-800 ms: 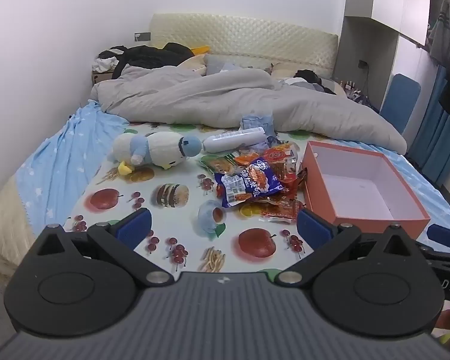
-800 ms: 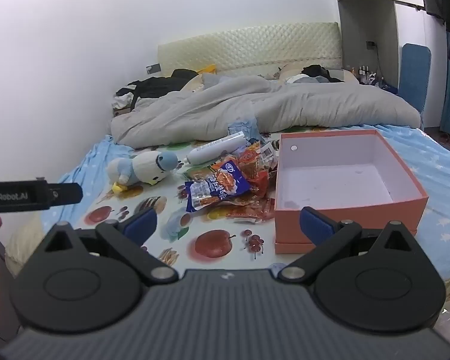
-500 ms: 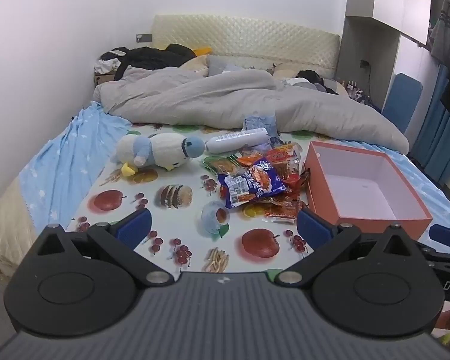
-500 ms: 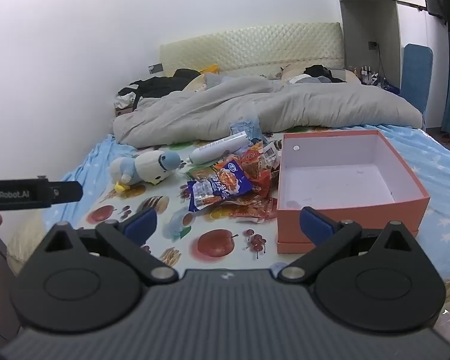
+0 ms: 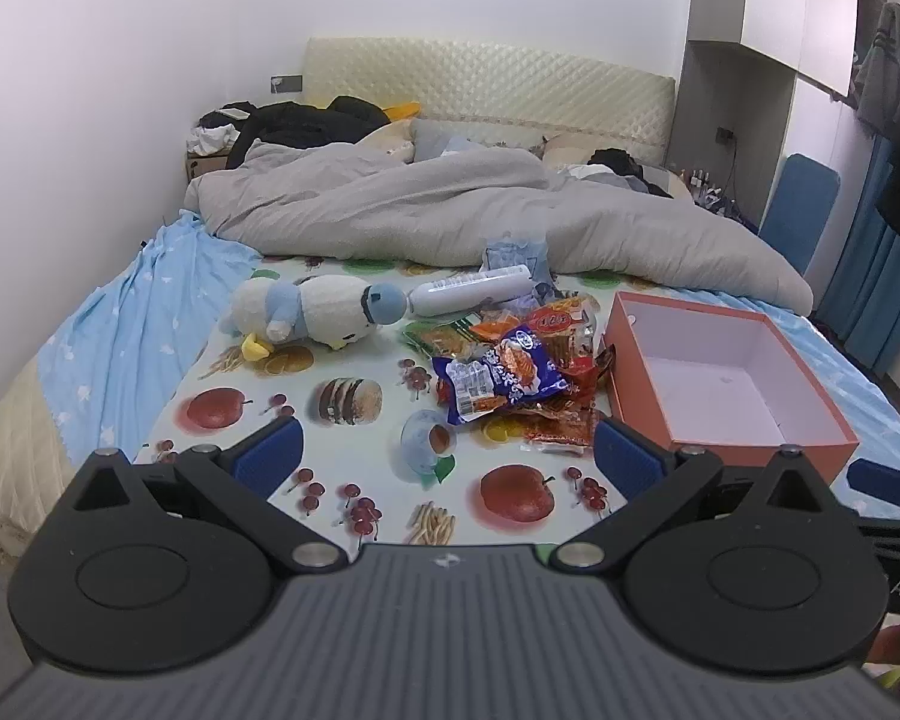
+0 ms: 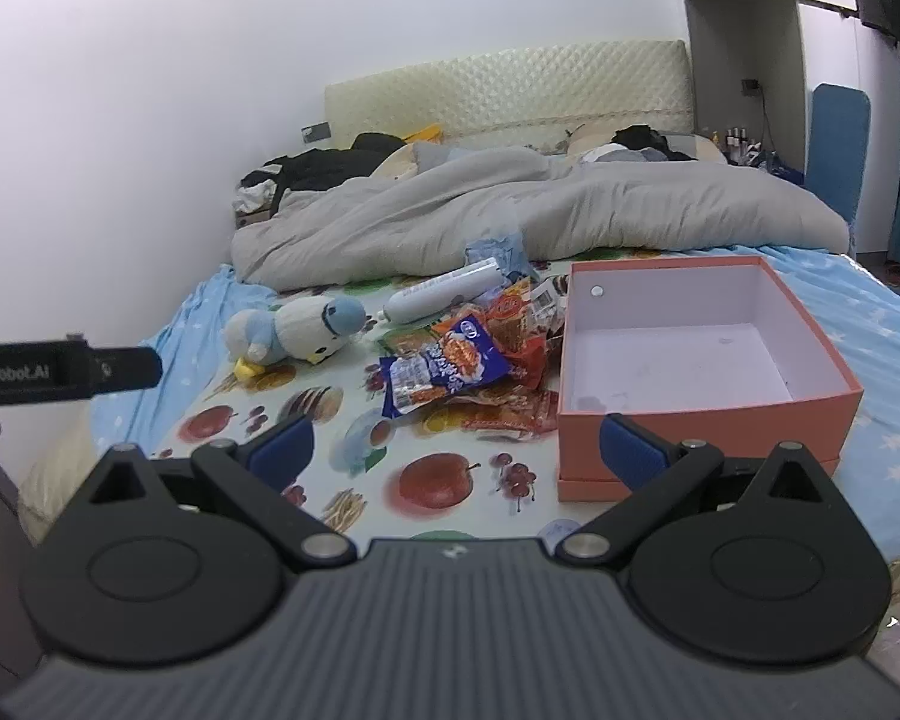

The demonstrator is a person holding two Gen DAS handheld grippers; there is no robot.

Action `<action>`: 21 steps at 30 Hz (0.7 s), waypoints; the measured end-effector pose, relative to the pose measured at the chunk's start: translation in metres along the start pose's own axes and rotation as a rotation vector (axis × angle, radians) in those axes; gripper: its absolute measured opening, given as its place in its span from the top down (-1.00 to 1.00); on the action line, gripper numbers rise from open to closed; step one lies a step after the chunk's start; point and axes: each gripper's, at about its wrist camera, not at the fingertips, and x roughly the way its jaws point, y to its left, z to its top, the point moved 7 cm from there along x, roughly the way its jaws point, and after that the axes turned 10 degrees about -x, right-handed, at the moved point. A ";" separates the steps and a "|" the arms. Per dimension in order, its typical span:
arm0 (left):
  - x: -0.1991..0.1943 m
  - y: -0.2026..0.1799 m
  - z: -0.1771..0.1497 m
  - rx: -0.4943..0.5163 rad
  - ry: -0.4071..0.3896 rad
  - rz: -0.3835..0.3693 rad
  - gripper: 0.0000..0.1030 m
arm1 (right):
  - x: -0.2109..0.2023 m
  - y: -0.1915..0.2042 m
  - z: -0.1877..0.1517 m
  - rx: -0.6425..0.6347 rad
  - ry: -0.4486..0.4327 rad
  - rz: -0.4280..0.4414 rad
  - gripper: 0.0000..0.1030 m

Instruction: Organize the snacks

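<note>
Two tools are held wide open and empty short of the snack pile (image 5: 510, 372): left tool (image 5: 447, 456), right tool (image 6: 456, 441). The pile is heaped just left of the orange box (image 6: 702, 402). If the blue packet (image 6: 444, 369) is pinched carelessly, neighbouring wrappers could be dragged along. Its long axis is slanted towards the box's far corner.

A bed (image 5: 120, 324) was covered by a fruit-printed cloth (image 5: 342, 456). On it were laid a snack pile (image 5: 510, 372), an orange box (image 5: 720, 438), a plush penguin (image 5: 312, 312) and a white bottle (image 5: 468, 297); a grey duvet (image 5: 480, 216) was bunched behind.
</note>
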 end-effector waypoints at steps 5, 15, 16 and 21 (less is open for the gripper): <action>-0.002 0.000 -0.003 0.005 0.000 0.000 -1.00 | -0.002 0.000 0.000 0.000 -0.006 0.000 -1.00; 0.007 -0.003 -0.005 -0.007 0.020 -0.025 -1.00 | 0.003 0.000 -0.001 -0.027 -0.018 -0.009 -1.00; 0.009 -0.004 -0.006 -0.004 0.025 -0.031 -1.00 | 0.008 0.000 -0.003 -0.034 -0.010 -0.021 -1.00; 0.014 -0.002 -0.009 0.011 -0.001 -0.023 -1.00 | 0.022 -0.003 -0.007 -0.015 0.020 -0.026 -1.00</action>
